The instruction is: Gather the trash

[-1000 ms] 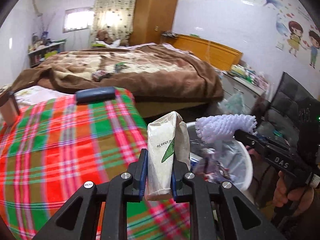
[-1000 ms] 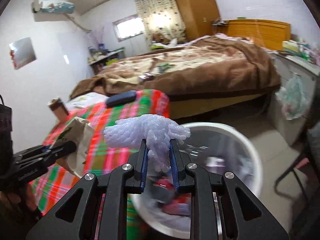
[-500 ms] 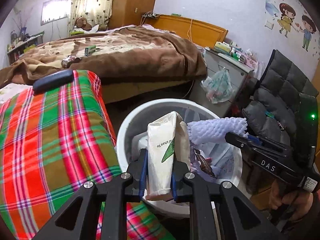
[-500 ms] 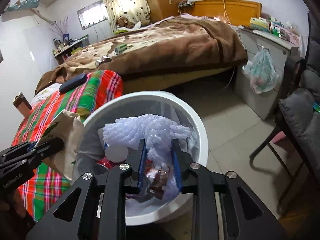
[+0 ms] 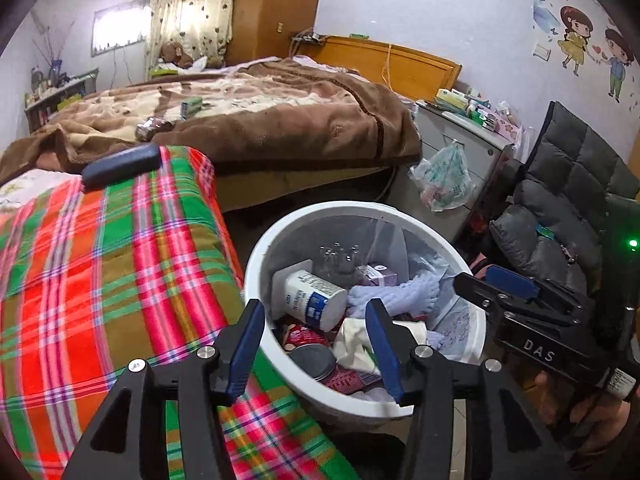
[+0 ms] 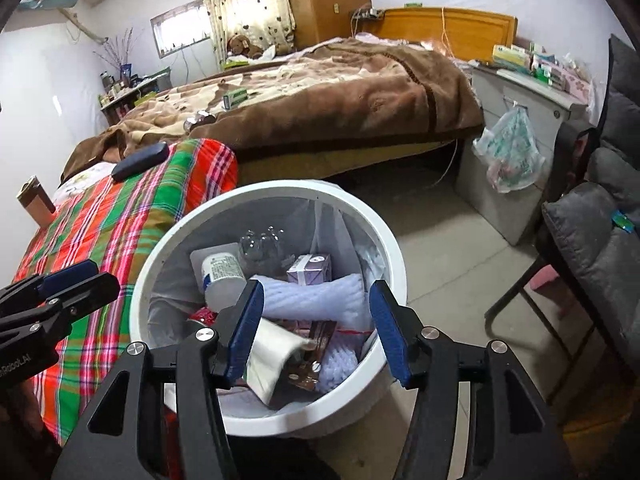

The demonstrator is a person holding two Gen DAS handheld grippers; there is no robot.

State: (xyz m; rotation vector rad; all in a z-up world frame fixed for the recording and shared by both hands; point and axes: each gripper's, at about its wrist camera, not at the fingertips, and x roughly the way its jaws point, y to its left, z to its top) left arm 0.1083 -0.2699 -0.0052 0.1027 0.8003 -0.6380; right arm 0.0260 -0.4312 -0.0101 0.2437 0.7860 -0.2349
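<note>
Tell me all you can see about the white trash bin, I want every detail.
The white trash bin is round, looks like plastic, with a thick rolled rim and a thin clear liner bag inside. It stands upright on the floor, close beside the plaid-covered bed; whether they touch is unclear. It is roughly half full: a white bottle, a purple carton, white foam netting, a crumpled paper bag and wrappers lie in it.
</note>
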